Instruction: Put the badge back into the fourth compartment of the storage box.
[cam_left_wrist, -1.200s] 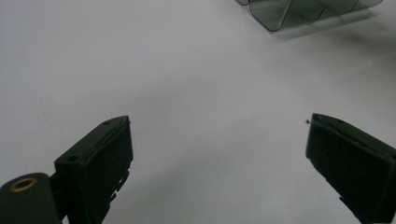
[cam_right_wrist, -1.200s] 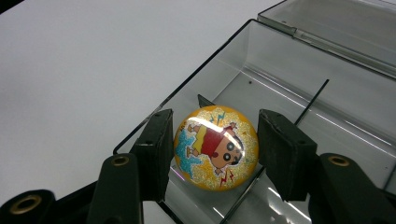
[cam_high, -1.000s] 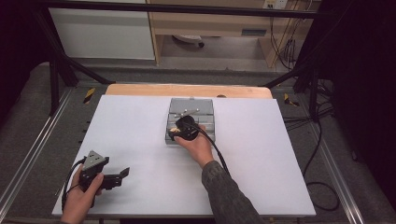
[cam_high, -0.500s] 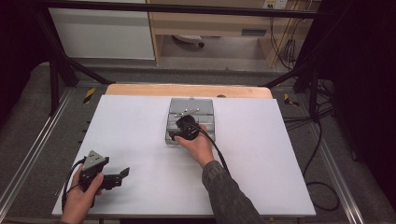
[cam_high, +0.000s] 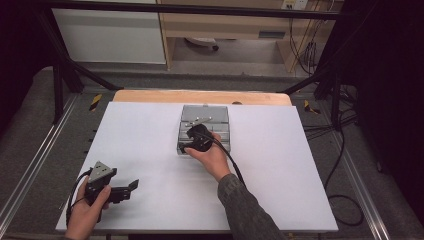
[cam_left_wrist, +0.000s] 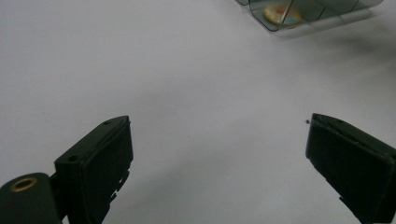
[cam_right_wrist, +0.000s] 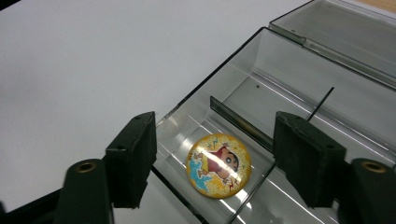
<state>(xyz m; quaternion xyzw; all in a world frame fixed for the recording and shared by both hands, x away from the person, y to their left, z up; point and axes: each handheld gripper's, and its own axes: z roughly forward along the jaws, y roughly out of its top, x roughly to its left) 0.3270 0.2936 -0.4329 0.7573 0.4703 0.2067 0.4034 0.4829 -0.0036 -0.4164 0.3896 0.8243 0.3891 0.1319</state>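
**Gripper poised over badge in clear case**

The right gripper (cam_high: 192, 141) hung over the near-left corner of a clear plastic case (cam_high: 220, 120) at mid-table, its two black jaws spread wide and holding nothing. In the right gripper view, the jaws straddled a round yellow cartoon badge (cam_right_wrist: 218, 165) that lay flat on the floor of a front compartment, just inside the case's corner; neither jaw touched it. Thin dividers split the case into compartments, and its hinged lid (cam_right_wrist: 343, 28) lay open beyond.

The case sat on a broad white sheet (cam_high: 300, 165) covering the table, with a strip of bare wood (cam_high: 150, 96) showing along the far edge. Grey floor flanked the table, black frame bars crossed the space above, and a pale wooden cabinet (cam_high: 240, 25) stood against the far wall. Cables (cam_high: 345, 165) trailed down at the right.

The person's right hand (cam_high: 212, 159) gripped its tool from behind, the camouflage sleeve (cam_high: 245, 210) reaching forward from the bottom edge, a black cable curving back along the forearm. The left gripper (cam_high: 129, 187) rested low at the near-left corner of the sheet, well apart from the case, held in the left hand (cam_high: 87, 210), grey plate on top. Its jaws also stood wide apart and empty, aimed across the bare sheet, the case's corner far ahead.
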